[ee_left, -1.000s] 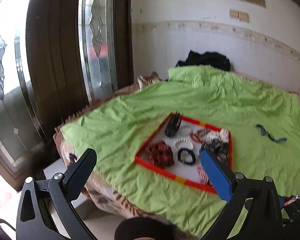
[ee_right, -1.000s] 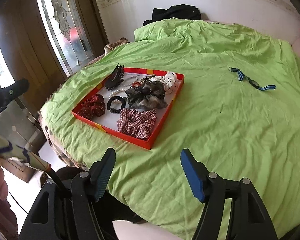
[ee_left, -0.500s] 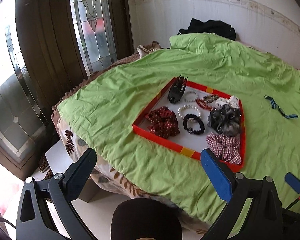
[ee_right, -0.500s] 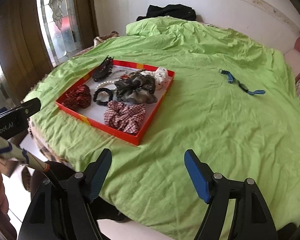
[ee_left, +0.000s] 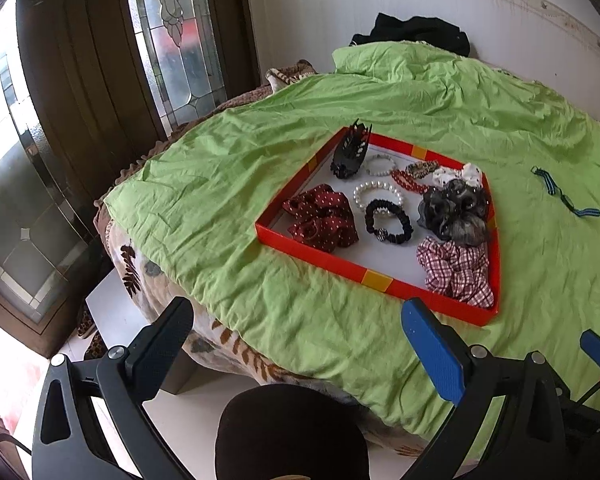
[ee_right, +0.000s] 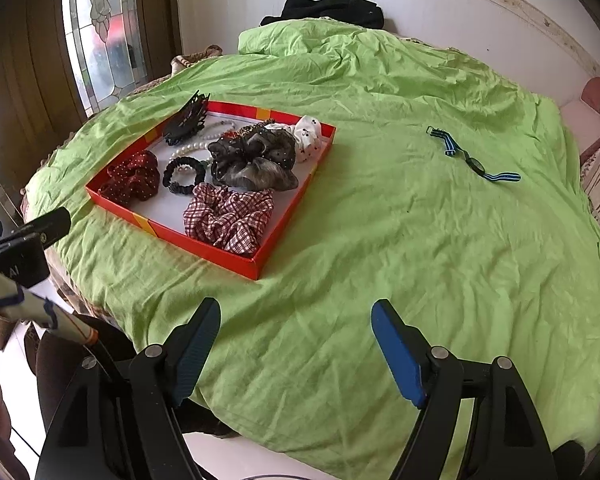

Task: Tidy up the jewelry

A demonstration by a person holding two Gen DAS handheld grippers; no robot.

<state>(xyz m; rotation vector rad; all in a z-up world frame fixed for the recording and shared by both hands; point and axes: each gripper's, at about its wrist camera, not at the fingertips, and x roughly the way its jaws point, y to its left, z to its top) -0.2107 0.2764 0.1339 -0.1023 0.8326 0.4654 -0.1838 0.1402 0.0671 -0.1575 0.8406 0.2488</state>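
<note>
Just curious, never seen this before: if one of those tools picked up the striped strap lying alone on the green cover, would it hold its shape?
Probably not. The striped strap lies thin, flat and kinked on the green cover, so it likely droops from a pinch. It looks light, and unlikely to roll.

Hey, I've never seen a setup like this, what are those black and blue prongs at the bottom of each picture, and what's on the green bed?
Each picture comes from a fisheye camera mounted on a hand-held gripper that a person carries, looking forward along its two fingers. One view shows the left hand-held gripper, the other the right hand-held gripper. Both are open and hold nothing. On the green bedspread sits a red tray with scrunchies, bracelets and a hair claw. A blue striped strap lies apart from it on the cover.
</note>
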